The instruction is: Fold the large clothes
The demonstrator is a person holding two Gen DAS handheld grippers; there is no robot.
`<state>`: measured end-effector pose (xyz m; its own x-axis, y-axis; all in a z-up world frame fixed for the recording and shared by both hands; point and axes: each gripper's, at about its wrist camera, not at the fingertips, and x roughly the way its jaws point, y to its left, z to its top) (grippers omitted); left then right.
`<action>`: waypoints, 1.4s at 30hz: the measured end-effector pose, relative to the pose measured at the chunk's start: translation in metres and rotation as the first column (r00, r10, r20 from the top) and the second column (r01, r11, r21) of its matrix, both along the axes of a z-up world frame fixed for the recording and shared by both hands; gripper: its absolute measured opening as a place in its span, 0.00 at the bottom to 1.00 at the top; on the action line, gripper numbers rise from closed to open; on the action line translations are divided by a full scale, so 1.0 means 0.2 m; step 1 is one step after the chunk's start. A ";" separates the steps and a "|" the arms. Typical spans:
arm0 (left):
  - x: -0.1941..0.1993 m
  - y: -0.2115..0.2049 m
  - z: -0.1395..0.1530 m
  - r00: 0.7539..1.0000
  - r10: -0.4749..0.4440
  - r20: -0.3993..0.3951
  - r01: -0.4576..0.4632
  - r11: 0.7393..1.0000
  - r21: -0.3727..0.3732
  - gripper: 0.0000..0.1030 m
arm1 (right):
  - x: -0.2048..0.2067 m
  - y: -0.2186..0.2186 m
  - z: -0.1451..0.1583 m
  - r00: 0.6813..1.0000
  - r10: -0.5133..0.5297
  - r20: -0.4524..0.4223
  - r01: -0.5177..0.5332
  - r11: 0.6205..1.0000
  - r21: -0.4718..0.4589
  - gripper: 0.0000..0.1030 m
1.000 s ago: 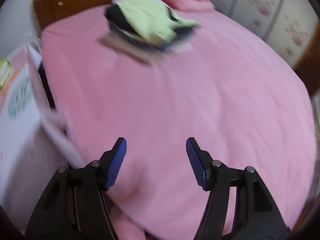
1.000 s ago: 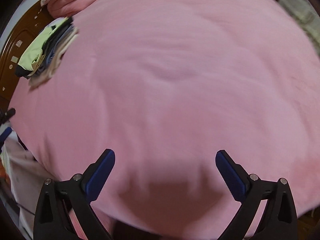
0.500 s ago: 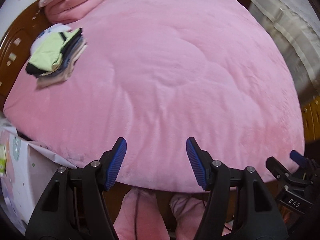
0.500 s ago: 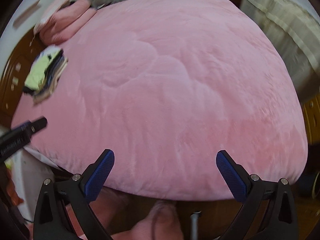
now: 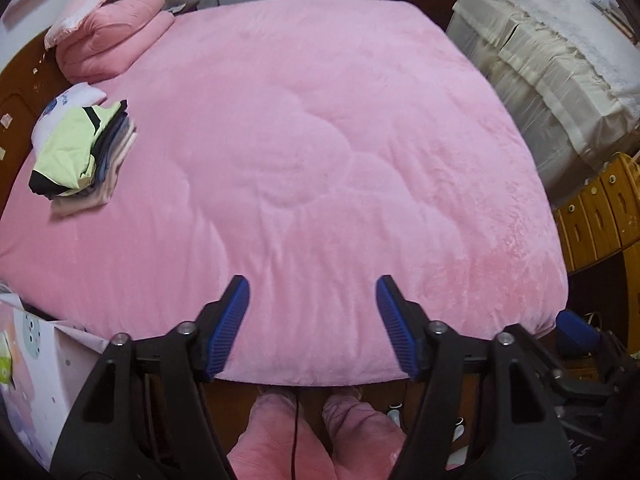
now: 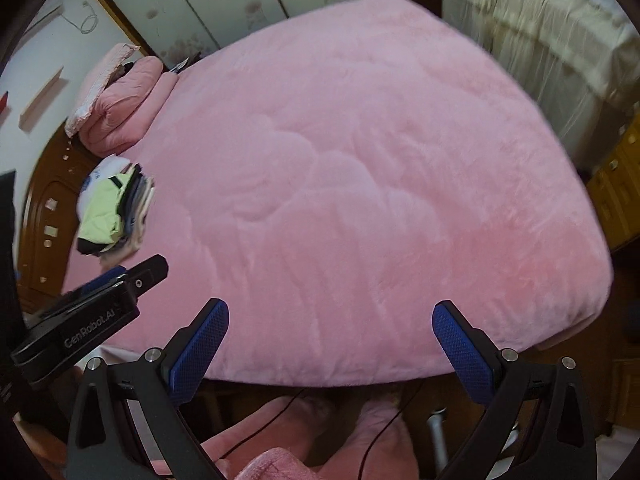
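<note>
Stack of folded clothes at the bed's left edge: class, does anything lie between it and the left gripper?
Nothing visible does. Only the bare pink blanket lies between the open left gripper and the stack of folded clothes. The right gripper is also open, holding nothing.

Home bedroom: a pink plush blanket (image 5: 312, 152) is covering a big bed w/ a wooden headboard (image 5: 18, 92), a folded pink quilt (image 5: 112, 32) is sitting by it, floral wardrobe doors (image 6: 224, 4) are standing behind, folded clothes pile (image 5: 80, 152) lying on top.
</note>
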<state>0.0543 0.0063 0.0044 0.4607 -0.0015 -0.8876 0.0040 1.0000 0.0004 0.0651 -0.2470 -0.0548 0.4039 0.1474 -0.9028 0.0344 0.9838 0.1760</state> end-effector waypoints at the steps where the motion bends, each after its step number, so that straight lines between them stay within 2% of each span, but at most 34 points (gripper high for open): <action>1: -0.01 0.01 0.02 1.000 -0.010 0.011 0.010 1.000 -0.002 0.72 | -0.02 0.01 0.03 1.000 -0.008 0.007 0.008 1.000 -0.014 0.99; 7: -0.03 0.08 0.18 0.994 -0.016 0.109 0.015 1.000 0.008 0.80 | -0.04 0.07 0.20 0.997 -0.017 0.072 0.023 0.996 -0.081 0.99; 11: -0.04 0.15 0.21 0.995 -0.016 0.101 0.015 1.000 0.013 0.89 | -0.02 0.15 0.24 0.997 0.012 0.075 -0.004 0.994 -0.113 1.00; 13: -0.04 0.19 0.22 0.994 0.015 0.104 -0.016 1.000 0.009 0.98 | 0.00 0.17 0.26 0.996 0.033 0.082 -0.023 0.991 -0.129 1.00; 14: -0.05 0.22 0.23 0.994 0.034 0.108 -0.034 0.999 0.004 0.99 | 0.01 0.18 0.27 0.996 0.041 0.084 -0.030 0.991 -0.133 1.00; 18: -0.10 0.32 0.24 0.990 0.088 0.113 -0.085 0.996 -0.026 1.00 | 0.04 0.24 0.28 0.993 0.092 0.068 -0.083 0.988 -0.127 1.00; 25: -0.17 0.38 0.20 0.990 0.106 0.090 -0.101 0.993 -0.058 1.00 | -0.02 0.39 0.33 0.981 0.172 0.095 -0.158 0.978 -0.138 1.00; 34: -0.19 0.36 0.16 0.992 0.101 0.070 -0.097 0.993 -0.061 1.00 | -0.13 0.42 0.37 0.984 0.126 0.129 -0.108 0.984 -0.143 1.00; 42: -0.19 0.32 0.16 0.992 0.106 0.066 -0.103 0.993 -0.051 1.00 | -0.17 0.41 0.37 0.989 0.101 0.107 -0.086 0.987 -0.138 1.00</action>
<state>0.0157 0.0698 0.0356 0.5205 0.0083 -0.8538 -0.0987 0.9938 -0.0504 0.0313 -0.1642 0.0183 0.4949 0.0711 -0.8661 -0.0717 0.9966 0.0408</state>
